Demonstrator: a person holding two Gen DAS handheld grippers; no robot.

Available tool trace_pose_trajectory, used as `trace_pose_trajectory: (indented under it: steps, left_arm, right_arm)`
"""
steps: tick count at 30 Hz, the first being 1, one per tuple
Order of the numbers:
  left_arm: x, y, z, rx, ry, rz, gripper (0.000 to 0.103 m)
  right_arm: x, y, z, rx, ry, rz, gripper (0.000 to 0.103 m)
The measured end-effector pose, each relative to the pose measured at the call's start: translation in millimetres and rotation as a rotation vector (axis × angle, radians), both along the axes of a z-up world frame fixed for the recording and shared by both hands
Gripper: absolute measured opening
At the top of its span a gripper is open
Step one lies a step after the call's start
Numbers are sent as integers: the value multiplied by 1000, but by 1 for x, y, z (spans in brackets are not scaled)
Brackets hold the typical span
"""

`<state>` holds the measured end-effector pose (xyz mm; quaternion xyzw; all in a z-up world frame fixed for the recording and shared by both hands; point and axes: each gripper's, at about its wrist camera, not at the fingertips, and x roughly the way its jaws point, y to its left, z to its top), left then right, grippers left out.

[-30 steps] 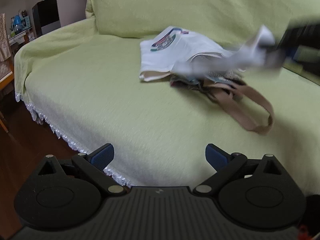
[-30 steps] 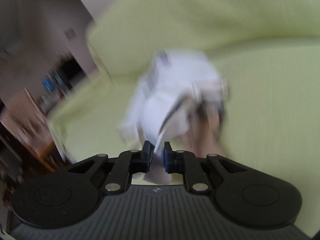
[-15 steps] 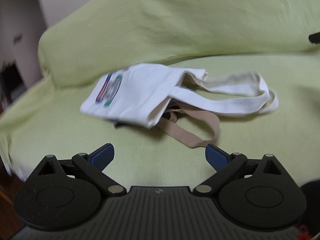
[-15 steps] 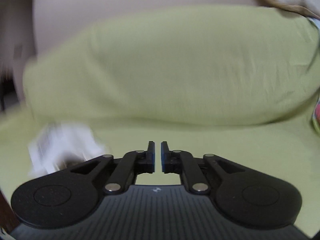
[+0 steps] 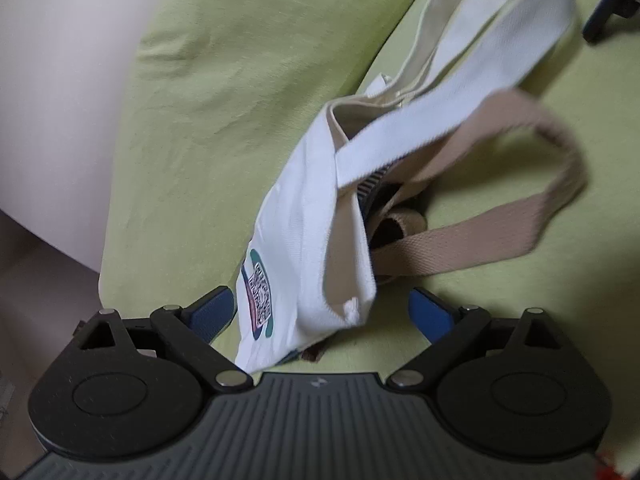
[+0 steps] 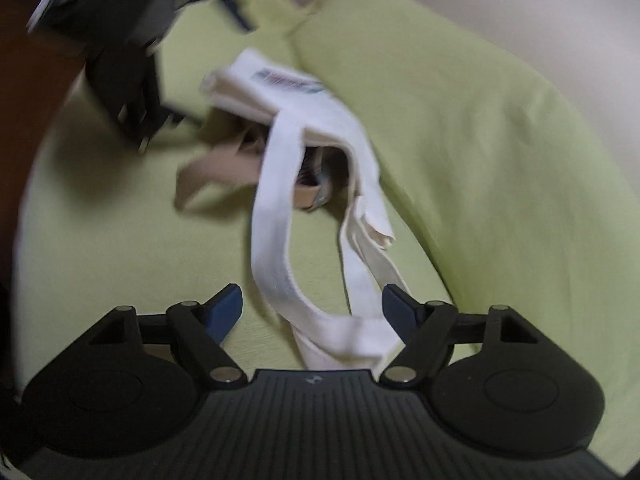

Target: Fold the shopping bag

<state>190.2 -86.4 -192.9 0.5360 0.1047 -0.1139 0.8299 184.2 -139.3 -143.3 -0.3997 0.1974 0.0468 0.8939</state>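
Note:
A white shopping bag (image 5: 304, 224) with a printed logo lies crumpled on the green sofa cover (image 5: 224, 100). Its logo end sits between the fingers of my left gripper (image 5: 320, 308), whose jaws stand wide and are closing; the pads do not press it. The bag's white handle (image 6: 272, 240) loops toward my right gripper (image 6: 312, 300), whose jaws are opening with the loop's end lying loose between them. In the right wrist view the bag body (image 6: 280, 80) lies farther off, beside the blurred left gripper (image 6: 132, 92).
A second, patterned bag (image 5: 372, 188) lies under the white one, and its beige strap (image 5: 500, 236) curls over the seat. The sofa backrest (image 6: 460, 140) rises behind. A pale wall (image 5: 60, 120) shows past the sofa's end.
Both grippers rolled and dropped close to the bag. The right jaws, shut half a second ago, now stand apart around the white handle. The bag's logo end now lies between the left fingers.

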Motion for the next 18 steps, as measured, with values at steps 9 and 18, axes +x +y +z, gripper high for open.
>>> trace_pose_trajectory:
  steps: [9,18]
  left_arm:
    - [45,12,64,-159,50,93,23]
    - [22,-56,224,-325,-169,-75,12]
  right_arm:
    - [55,-6,20,-5,-53,-84,2]
    - [63,-61,198,75,-547,-288,2]
